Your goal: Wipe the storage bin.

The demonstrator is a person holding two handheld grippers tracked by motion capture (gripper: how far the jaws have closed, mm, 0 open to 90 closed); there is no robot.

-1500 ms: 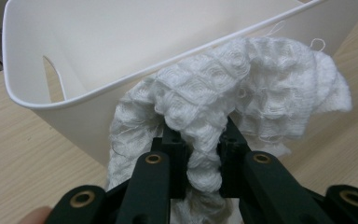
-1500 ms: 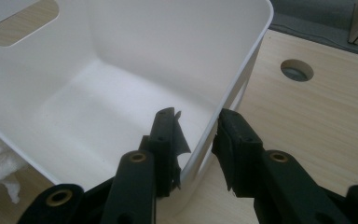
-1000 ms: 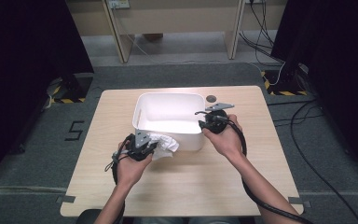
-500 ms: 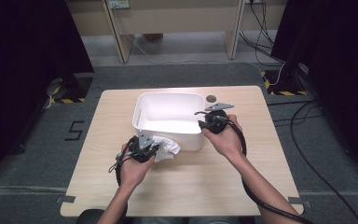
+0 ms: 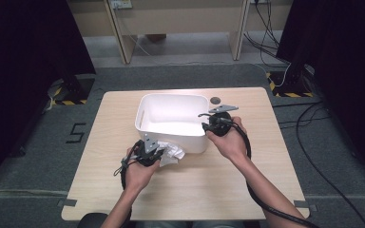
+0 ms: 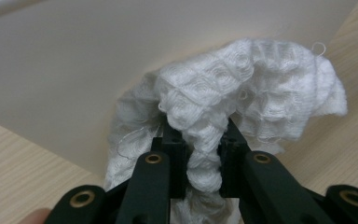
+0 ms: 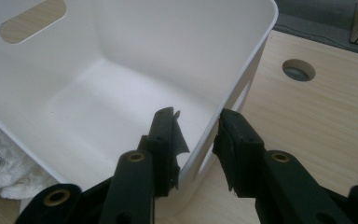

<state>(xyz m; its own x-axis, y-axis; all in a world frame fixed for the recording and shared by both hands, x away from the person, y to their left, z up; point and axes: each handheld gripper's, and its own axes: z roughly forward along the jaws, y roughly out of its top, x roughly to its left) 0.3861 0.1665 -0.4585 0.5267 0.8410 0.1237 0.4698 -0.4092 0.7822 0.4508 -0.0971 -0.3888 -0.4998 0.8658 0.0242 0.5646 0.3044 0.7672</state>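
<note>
I see a light wooden table [image 5: 204,190] on grey carpet [image 5: 342,180], bearing an empty white plastic tub [image 5: 171,124]. My left gripper [image 5: 158,153] pinches a white waffle-weave cloth [image 6: 242,98] against its near wall; my right gripper [image 7: 196,135] straddles the tub's rim, pads not pressing

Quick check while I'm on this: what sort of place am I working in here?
Probably a lab or recording workspace, not a home: a bare wooden table on grey carpet, black curtains at both sides, cables trailing over the floor, and yellow-black tape by the stands.

One sign reads clearly — a black "5" [image 5: 75,133] on the grey floor [image 5: 38,156], just left of the table [image 5: 114,123].
</note>
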